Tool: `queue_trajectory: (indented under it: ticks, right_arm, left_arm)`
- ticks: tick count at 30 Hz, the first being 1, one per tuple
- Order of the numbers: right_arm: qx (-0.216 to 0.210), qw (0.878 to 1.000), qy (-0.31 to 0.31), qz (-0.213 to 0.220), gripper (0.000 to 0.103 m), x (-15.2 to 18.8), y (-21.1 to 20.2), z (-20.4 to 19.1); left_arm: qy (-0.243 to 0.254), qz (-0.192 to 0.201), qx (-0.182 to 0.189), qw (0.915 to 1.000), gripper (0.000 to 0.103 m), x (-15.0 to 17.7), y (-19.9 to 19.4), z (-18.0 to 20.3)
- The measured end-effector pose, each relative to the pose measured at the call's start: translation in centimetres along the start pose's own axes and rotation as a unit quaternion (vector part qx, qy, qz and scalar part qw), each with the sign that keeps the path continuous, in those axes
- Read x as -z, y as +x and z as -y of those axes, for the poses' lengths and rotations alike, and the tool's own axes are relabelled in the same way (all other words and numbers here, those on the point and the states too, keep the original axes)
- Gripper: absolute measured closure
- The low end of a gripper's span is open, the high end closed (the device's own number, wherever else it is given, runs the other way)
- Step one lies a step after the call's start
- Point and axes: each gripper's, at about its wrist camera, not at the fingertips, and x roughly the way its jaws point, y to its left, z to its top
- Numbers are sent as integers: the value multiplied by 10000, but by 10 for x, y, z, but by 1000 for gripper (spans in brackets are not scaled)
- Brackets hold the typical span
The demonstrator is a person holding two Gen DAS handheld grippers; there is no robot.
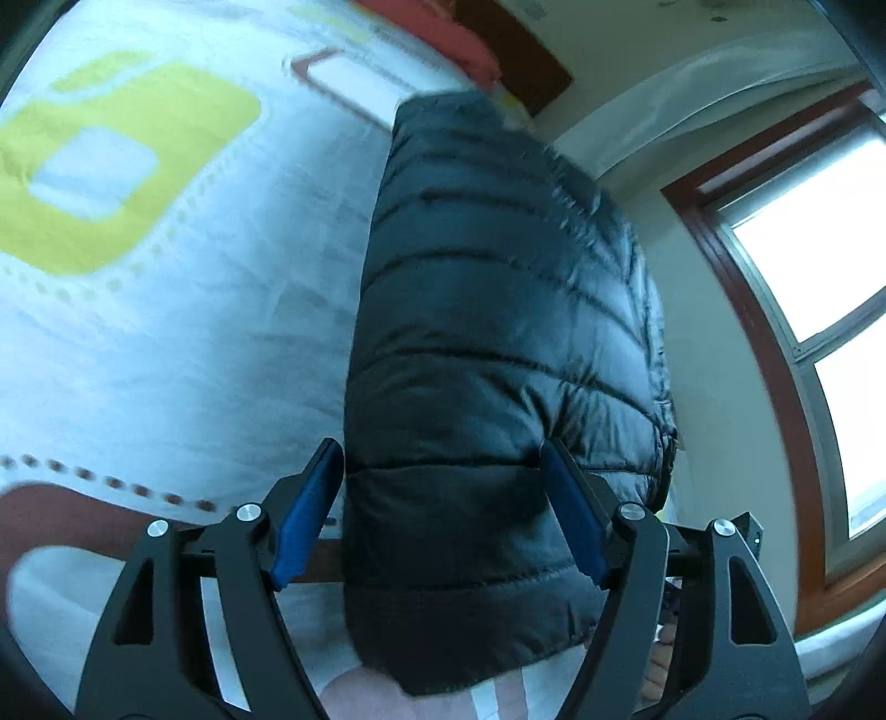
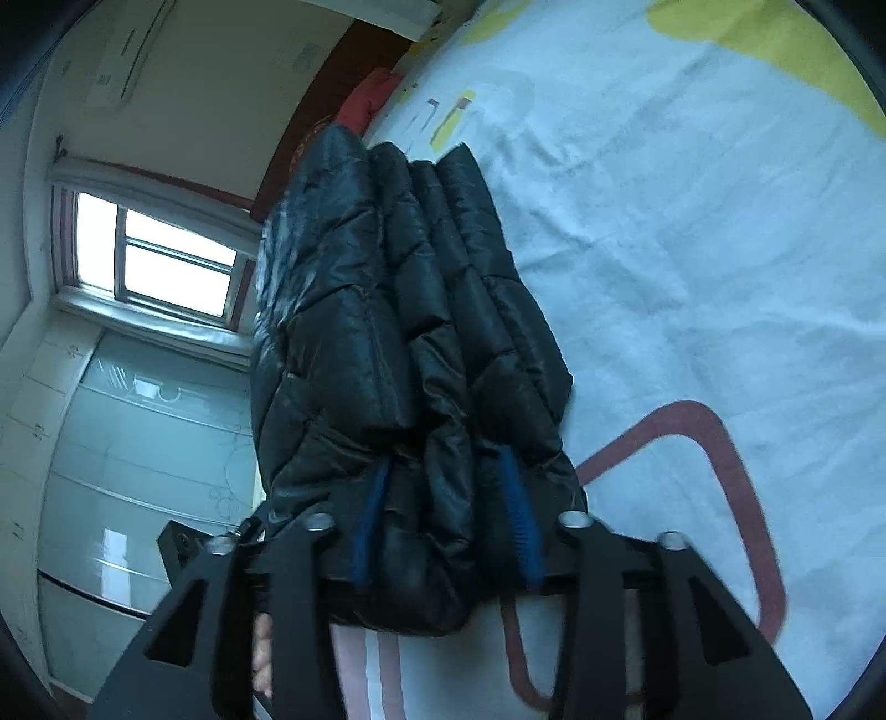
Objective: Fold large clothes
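A black quilted puffer jacket (image 1: 498,310) is bundled into a thick folded stack held above the bed. My left gripper (image 1: 443,482) has its blue pads on either side of the jacket's near end and squeezes it. In the right wrist view the same jacket (image 2: 387,310) shows as several puffy layers side by side. My right gripper (image 2: 446,487) has its blue pads (image 2: 518,515) pressed into the layers and is shut on them. The far end of the jacket hangs out away from both grippers.
The bed sheet (image 1: 166,332) is white with yellow-green and brown shapes and it also shows in the right wrist view (image 2: 692,249). A red pillow (image 1: 443,33) lies at the bed's far end. A window (image 1: 819,243) and a wardrobe (image 2: 138,443) stand beside the bed.
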Motion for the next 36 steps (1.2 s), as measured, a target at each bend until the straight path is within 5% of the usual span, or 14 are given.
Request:
queue_trajectory:
  ticks: [8,16,19,28,36]
  right_arm:
    - [385,9955,-461,735,33,-42,-35,-57]
    - [913,9917,-373,822,32,-109,30,-87]
    - [1153,9908,-253,668,32,-122,56,-67]
    - [345,9987,90,371,20,-127,87,-9]
    - [86,9984,-220,510,45,-115,92,-9]
  left_arm:
    - [-220,445,171,9986,17,-56,-16,-10]
    - [-571,100,148,9982,16,-110,38,2]
    - [-601,-73,22,9982,16,-114,62,4]
    - [-778,-214,-114,9967,9,-108,101,2]
    - [-440,-93,-485,9978,17,-102,115,16]
